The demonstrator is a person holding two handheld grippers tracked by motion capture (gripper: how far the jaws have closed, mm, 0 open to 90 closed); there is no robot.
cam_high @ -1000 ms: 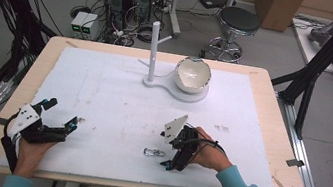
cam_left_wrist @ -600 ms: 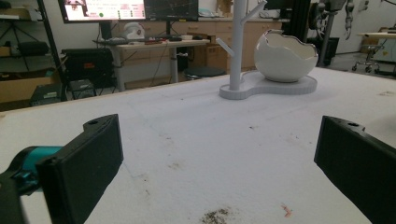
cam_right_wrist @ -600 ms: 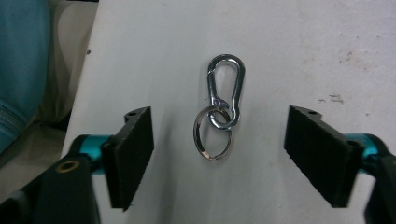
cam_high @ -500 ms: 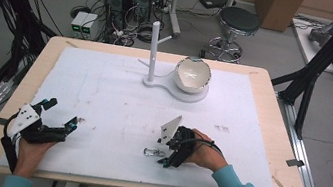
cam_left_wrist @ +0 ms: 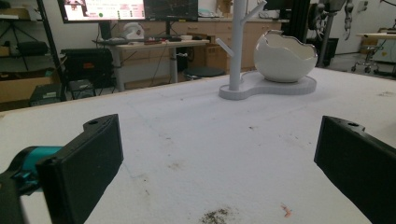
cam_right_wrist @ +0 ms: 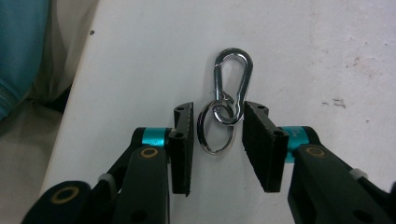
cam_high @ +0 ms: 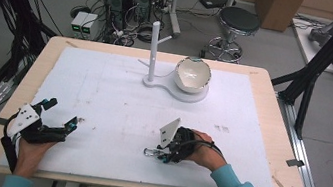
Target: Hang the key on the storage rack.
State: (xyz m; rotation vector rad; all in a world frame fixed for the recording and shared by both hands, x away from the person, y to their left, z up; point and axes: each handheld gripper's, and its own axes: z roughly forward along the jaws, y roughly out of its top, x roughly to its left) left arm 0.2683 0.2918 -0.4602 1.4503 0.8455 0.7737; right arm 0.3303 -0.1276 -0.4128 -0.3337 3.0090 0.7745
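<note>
The right gripper (cam_right_wrist: 215,135) has its two black jaws a little way apart, one on each side of a key ring (cam_right_wrist: 215,132) that lies flat on the white table mat (cam_right_wrist: 327,56). Whether the pads touch the ring cannot be told; nothing is lifted. One silver carabiner (cam_right_wrist: 233,77) is linked to the ring and stretches straight ahead of the jaws.

Against the high view of a second ago, this gripper (cam_high: 161,152) has slid slightly left, closing in on the metal piece, while the left gripper (cam_high: 61,120) has stayed put at the near left corner.

The right gripper view makes clear there are two linked parts, one ring and one clip; from above they are a small glint. The left gripper view shows its own jaws spread wide with nothing between them, and far ahead one white peg stand (cam_left_wrist: 236,44) beside one eggshell-shaped bowl (cam_left_wrist: 282,58).
</note>
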